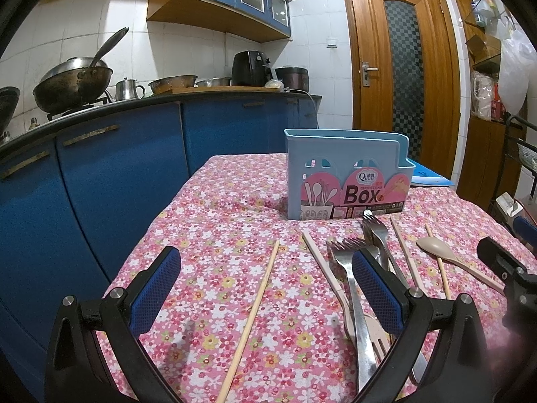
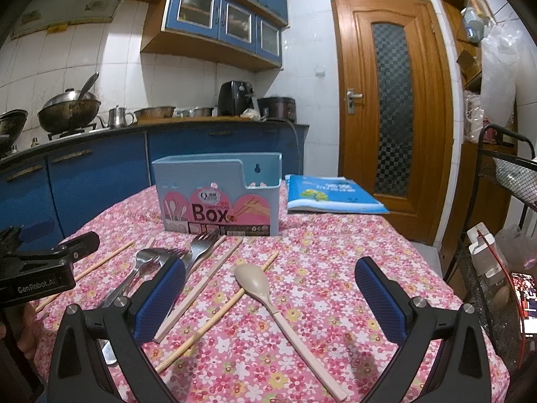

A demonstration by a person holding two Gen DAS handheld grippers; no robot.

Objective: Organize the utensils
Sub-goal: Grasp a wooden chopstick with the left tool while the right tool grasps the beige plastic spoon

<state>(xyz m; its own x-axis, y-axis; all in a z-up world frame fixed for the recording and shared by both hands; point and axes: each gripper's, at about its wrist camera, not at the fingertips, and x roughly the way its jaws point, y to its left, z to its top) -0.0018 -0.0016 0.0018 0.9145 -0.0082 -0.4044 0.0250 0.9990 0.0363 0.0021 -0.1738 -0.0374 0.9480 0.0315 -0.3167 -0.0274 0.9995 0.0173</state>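
Observation:
A light blue chopstick box (image 1: 345, 174) stands upright on the floral tablecloth (image 1: 218, 235); it also shows in the right wrist view (image 2: 218, 194). Before it lie metal forks (image 1: 349, 268), several wooden chopsticks (image 1: 255, 312) and a beige spoon (image 2: 261, 288). My left gripper (image 1: 265, 288) is open and empty, low over the table, with one chopstick between its fingers and forks by the right finger. My right gripper (image 2: 268, 299) is open and empty, with the beige spoon and chopsticks (image 2: 214, 312) lying between its fingers. The forks (image 2: 161, 262) lie by its left finger.
A blue booklet (image 2: 329, 194) lies behind the box on the right. Blue kitchen cabinets (image 1: 100, 174) with a wok (image 1: 70, 84) and pots stand left. A wooden door (image 1: 402, 67) is at the back. A black wire rack (image 2: 496, 235) stands right of the table.

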